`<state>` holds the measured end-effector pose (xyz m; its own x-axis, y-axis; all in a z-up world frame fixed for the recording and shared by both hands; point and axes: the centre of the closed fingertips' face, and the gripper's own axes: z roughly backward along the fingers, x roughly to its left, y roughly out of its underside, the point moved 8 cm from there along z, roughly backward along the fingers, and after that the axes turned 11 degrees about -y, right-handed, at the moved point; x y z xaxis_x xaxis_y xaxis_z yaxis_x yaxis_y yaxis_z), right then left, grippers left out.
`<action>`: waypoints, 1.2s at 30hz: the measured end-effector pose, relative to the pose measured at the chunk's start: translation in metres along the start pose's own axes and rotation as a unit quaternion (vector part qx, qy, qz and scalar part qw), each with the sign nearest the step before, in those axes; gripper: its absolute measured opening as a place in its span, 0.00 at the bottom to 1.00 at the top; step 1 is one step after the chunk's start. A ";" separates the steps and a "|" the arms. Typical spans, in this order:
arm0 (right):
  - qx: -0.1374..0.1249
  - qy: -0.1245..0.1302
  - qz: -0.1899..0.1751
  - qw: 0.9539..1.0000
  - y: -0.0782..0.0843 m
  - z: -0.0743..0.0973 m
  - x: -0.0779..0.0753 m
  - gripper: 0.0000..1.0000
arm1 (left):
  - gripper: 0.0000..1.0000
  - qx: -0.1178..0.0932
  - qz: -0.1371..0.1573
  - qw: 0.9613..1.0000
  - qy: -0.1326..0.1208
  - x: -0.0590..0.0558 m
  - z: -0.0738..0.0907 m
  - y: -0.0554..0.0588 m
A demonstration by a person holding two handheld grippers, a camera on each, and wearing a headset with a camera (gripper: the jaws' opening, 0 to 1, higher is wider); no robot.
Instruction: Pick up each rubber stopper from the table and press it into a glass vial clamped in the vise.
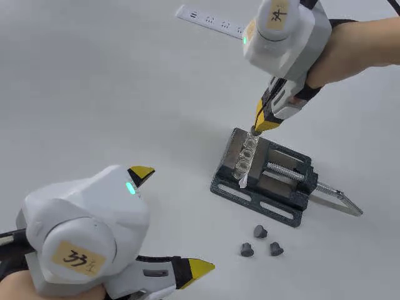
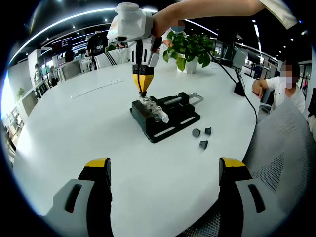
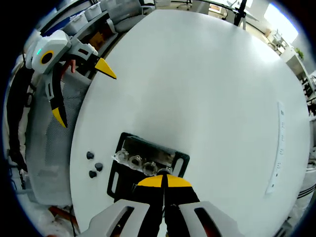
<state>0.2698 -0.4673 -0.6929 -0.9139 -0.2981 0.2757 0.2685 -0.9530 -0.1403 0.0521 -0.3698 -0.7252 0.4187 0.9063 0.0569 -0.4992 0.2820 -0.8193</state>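
A black vise [image 1: 284, 187] [image 2: 177, 118] [image 3: 118, 170] clamps a row of clear glass vials [image 1: 245, 157] [image 2: 154, 109] [image 3: 134, 160]. My right gripper [image 1: 258, 128] [image 2: 142, 90] [image 3: 163, 180] is shut, with its yellow tips down on the far vial's mouth. A small dark bit shows under the tips; I cannot tell whether it is held. Three grey rubber stoppers [image 1: 260, 232] [image 2: 196, 132] [image 3: 98, 167] lie loose on the table in front of the vise. My left gripper [image 1: 172, 222] [image 2: 164, 165] [image 3: 81, 91] hovers open near the table's front edge, nothing between its fingers.
A white power strip [image 1: 209, 22] [image 3: 277, 148] lies at the table's far side. The vise's screw handle [image 1: 337, 199] sticks out to the right. A potted plant [image 2: 190, 47] stands at the far edge, a grey chair [image 2: 281, 148] and a seated person [image 2: 286, 84] beside the table.
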 end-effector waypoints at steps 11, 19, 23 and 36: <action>0.006 0.000 0.000 1.000 -0.001 0.000 -0.002 0.00 | 0.89 0.002 0.002 1.000 -0.002 0.001 0.000 0.001; 0.019 0.008 0.013 1.000 -0.003 -0.002 0.003 0.00 | 0.89 0.003 0.002 1.000 -0.001 0.001 -0.001 0.001; 0.008 0.008 0.006 1.000 0.000 -0.001 0.001 0.00 | 0.89 0.002 0.001 1.000 -0.001 0.001 0.000 0.001; -0.003 0.011 0.002 1.000 0.001 0.000 0.003 0.00 | 0.88 -0.002 -0.007 1.000 -0.004 0.001 0.001 0.000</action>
<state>0.2678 -0.4693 -0.6927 -0.9194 -0.3004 0.2538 0.2703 -0.9515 -0.1469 0.0517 -0.3687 -0.7250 0.4193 0.9049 0.0732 -0.4901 0.2935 -0.8208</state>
